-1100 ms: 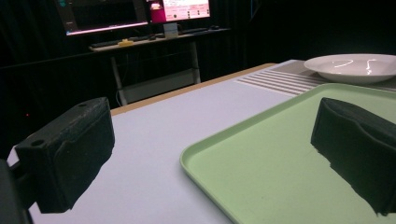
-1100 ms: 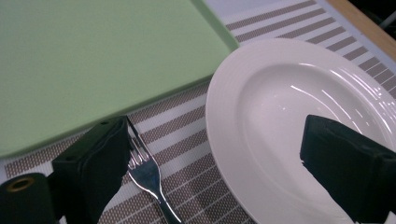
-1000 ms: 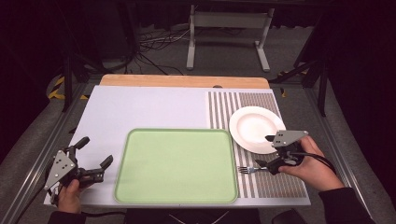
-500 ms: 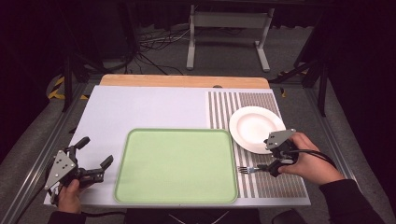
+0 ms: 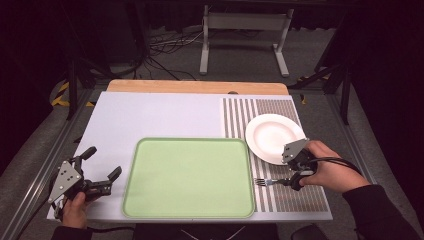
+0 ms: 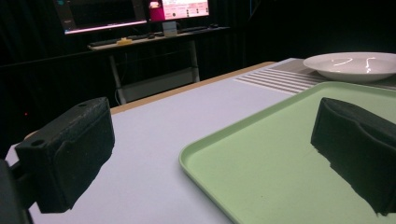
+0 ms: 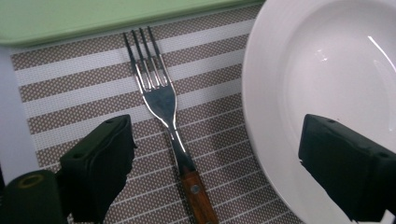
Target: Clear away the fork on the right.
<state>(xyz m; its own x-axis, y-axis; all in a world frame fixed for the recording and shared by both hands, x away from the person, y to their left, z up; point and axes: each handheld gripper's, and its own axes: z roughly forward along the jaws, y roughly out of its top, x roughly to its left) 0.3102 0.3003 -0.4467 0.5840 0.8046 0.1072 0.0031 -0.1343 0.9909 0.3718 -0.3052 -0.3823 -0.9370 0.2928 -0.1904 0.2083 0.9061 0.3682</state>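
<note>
At the left edge of the white surface, the left tongs are resting in the person's left hand, lying where they lay a second ago. Their jaws are standing wide apart with nothing between them, one over the bare surface and one over the near left corner of the green tray.

The tray itself is sitting empty in the middle, unmoved.

To its right, on the striped placemat, a fork with a wooden handle is lying flat, its tines pointing toward the tray's right edge and just short of it. It is lying in the same spot as before.

The right tongs are hovering low above the fork's handle, jaws spread wide on either side of it and not touching it; the jaws have just been closing slightly. Compared with a second ago, the right hand is sitting a little nearer the fork.

Just beside the fork, the white plate is resting empty, in place as before.
</note>
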